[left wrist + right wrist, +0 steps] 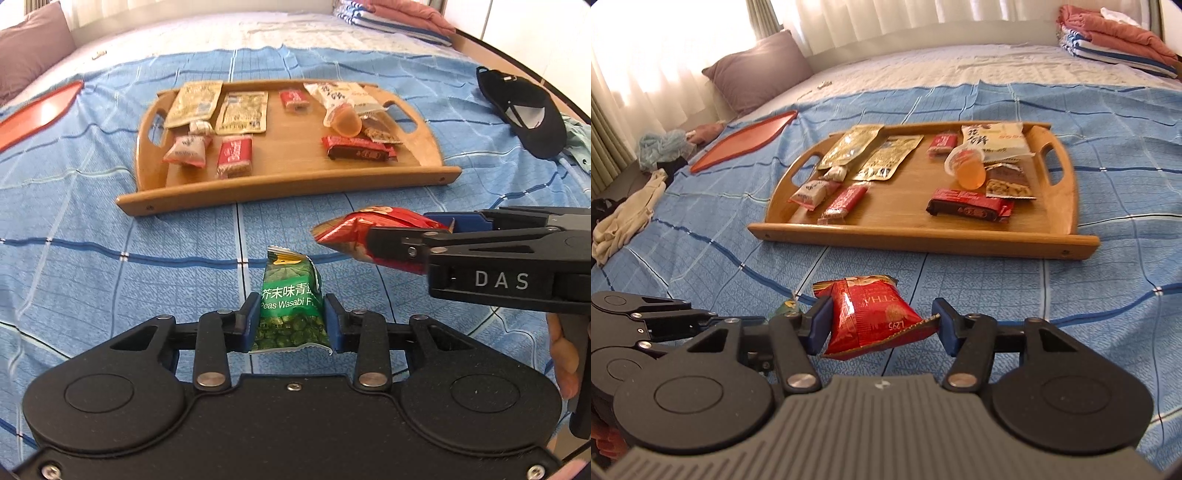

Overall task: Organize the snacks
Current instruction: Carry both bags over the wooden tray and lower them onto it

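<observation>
My left gripper (pixel 291 317) is shut on a green wasabi-pea packet (pixel 290 302) and holds it above the blue bedspread, in front of the wooden tray (pixel 295 184). My right gripper (pixel 881 321) is shut on a red snack packet (pixel 871 317); it shows in the left wrist view (pixel 373 236) to the right of the green packet. The tray (pixel 923 236) holds several snack packets: gold pouches (pixel 195 103), small red packets (pixel 234 155), a dark red bar (pixel 358 147) and an orange jelly cup (pixel 345 120).
A red flat tray (pixel 742 142) lies on the bed to the left. A black cap (pixel 524 114) lies to the right. A purple pillow (pixel 761 70), folded blankets (pixel 1115 37) and loose cloths (pixel 624 214) ring the bed.
</observation>
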Demonstrator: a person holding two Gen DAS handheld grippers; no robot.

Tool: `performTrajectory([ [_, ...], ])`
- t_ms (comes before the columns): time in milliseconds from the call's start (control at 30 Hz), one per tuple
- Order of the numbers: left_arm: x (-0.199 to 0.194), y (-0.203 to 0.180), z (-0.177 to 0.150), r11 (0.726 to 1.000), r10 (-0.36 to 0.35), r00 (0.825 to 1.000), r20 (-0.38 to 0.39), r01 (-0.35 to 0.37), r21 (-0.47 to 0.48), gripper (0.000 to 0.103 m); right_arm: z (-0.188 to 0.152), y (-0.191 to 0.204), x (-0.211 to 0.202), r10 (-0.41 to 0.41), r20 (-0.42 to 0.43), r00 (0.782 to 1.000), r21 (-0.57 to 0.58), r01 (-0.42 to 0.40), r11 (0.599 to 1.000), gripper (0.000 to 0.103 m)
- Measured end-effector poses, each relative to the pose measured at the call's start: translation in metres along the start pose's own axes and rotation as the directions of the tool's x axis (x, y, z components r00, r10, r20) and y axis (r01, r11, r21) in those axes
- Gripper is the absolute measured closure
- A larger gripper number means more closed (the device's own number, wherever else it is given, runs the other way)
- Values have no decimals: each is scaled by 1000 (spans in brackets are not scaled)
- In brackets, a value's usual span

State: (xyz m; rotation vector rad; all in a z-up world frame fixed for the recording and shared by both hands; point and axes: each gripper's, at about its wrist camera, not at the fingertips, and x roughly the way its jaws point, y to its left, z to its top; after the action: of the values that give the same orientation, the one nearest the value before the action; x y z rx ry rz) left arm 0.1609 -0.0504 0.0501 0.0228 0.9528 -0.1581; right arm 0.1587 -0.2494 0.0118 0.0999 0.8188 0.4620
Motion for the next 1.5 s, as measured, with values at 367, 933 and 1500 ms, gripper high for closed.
performTrajectory([
  [367,-75,-5,-8,995,-16,981,192,-4,102,69,-5,7,-51,-4,111,994,18,1,1000,42],
  [933,-129,8,16,998,-15,933,361,-11,69,69,16,32,-110,-72,299,952,5,74,997,42],
  [1500,-85,36,63,1000,-4,926,378,-3,19,69,53,19,-76,-99,306,947,72,80,994,42],
])
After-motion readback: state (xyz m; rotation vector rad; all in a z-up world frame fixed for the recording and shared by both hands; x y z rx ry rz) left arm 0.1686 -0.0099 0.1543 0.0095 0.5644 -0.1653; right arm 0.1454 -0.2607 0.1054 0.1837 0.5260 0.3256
